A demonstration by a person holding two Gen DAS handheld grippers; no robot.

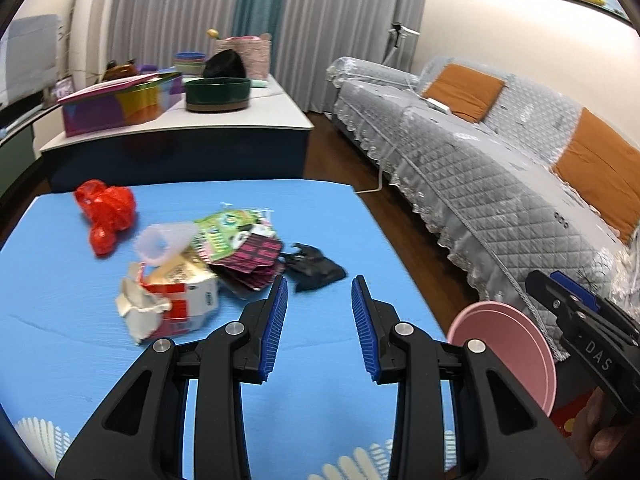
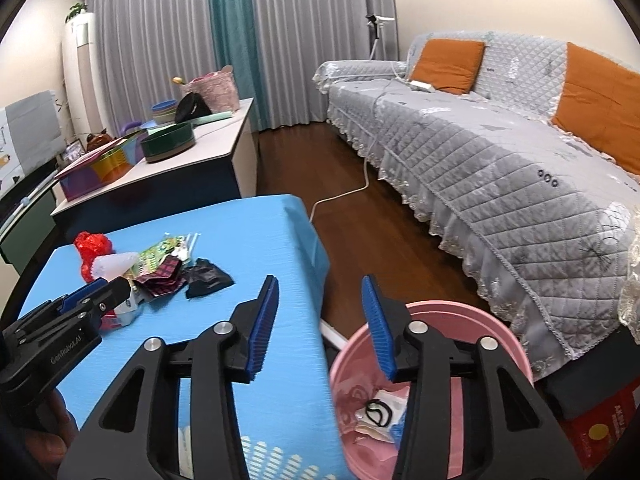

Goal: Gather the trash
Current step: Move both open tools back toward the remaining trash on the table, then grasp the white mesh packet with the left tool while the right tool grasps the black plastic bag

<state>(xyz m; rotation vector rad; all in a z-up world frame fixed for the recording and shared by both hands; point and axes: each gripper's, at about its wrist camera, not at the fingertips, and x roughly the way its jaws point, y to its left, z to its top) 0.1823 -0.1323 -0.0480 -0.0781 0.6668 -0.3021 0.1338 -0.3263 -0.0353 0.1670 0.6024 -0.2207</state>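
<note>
Tongs apart, both empty: left tongs (image 1: 319,312) over blue table (image 1: 80,344), right tongs (image 2: 320,316) above pink bin (image 2: 500,332).

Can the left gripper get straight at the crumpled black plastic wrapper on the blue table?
Probably yes. The left gripper is open and empty, and the crumpled black plastic wrapper lies just beyond its fingers on bare blue table, clear to the right of the trash pile.
</note>
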